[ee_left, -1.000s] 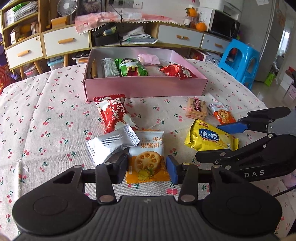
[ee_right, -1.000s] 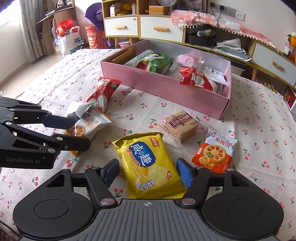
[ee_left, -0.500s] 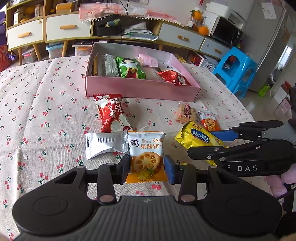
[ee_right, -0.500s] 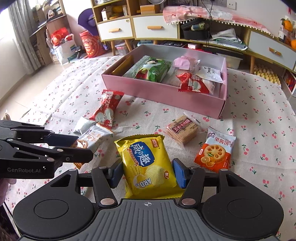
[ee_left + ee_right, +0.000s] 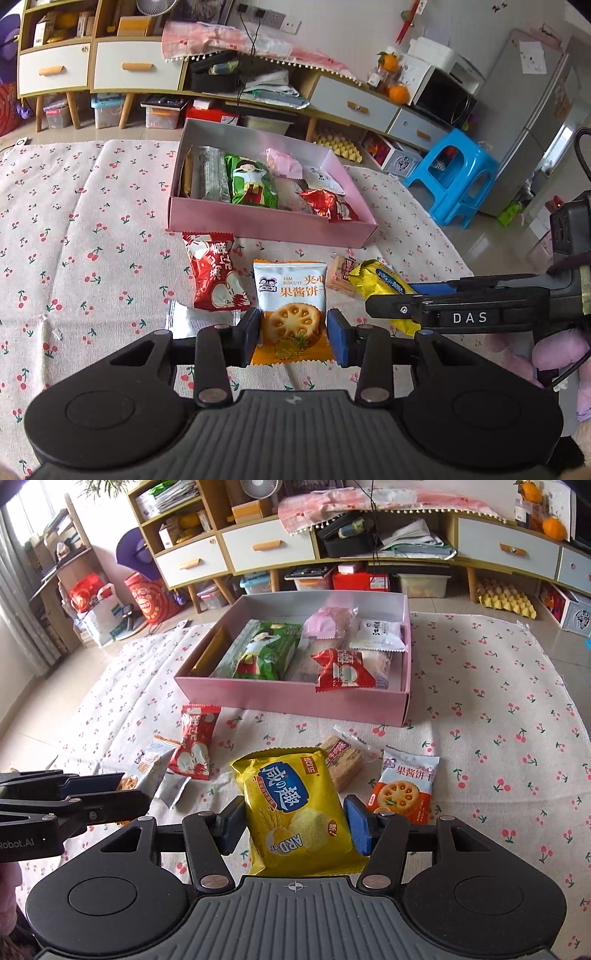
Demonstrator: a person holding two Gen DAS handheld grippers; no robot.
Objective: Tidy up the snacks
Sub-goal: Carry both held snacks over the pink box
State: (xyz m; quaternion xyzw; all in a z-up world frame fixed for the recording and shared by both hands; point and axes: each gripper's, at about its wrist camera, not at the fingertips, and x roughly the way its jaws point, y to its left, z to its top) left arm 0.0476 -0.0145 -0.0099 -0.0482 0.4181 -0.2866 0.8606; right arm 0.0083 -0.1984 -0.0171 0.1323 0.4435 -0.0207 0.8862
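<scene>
A room with low white-drawered cabinets along the far wall; a blue stool (image 5: 452, 177) stands right of the table. The table (image 5: 92, 229) carries a cherry-print cloth. A pink box (image 5: 266, 221) sits at the far middle, open-topped, already holding several snacks: a green pack (image 5: 251, 181), a pale pink pack (image 5: 282, 166), a white pack (image 5: 376, 635), a red pack (image 5: 341, 670) leaning on the near wall.

Left gripper (image 5: 291, 334): pads pressed on both sides of a jam biscuit pack (image 5: 290, 306), white top, orange bottom. Pack is clenched and appears lifted off the cloth. Its top edge points toward the box.

Right gripper (image 5: 293, 829): pads tight against both sides of a yellow chip bag (image 5: 295, 808). Bag is grasped, its top toward the box, and looks raised above the cloth.

Loose snacks on the cloth, near side of the box:
- red rice-cracker pack (image 5: 214, 277), left of the jam biscuit pack, just near the box wall.
- silver pack (image 5: 195, 319), near-left, partly hidden behind the left gripper.
- brown cracker pack (image 5: 343, 762), just beyond the chip bag, in clear wrap.
- second jam biscuit pack (image 5: 404, 786), right of the chip bag, flat on the cloth.

In the right view the left gripper enters from the left edge; in the left view the right gripper enters from the right. The two held packs are side by side, apart.
</scene>
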